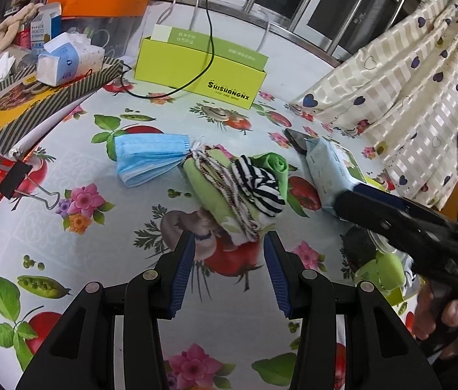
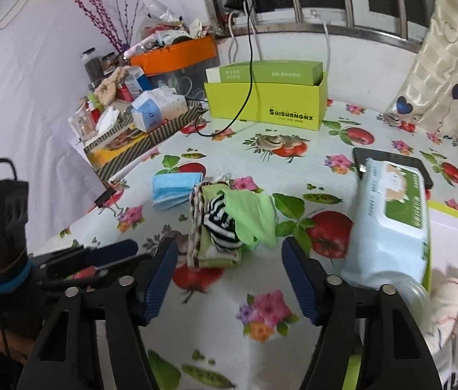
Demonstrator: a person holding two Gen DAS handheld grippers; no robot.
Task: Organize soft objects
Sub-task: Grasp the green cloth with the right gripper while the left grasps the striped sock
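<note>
Two grippers: left gripper [image 1: 229,269] and right gripper [image 2: 230,279], jaws wide, nothing held.
Cloths [image 1: 232,188]: soft, light, loosely stacked; best pinched low across the folds.

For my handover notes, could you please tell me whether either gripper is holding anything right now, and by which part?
Nothing is held. The left gripper and right gripper are both open, short of the folded cloth pile, with only tablecloth between their fingers.

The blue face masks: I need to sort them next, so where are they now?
The blue face masks lie on the tablecloth, left of the folded cloth pile in both views, ahead of the open left gripper.
</note>
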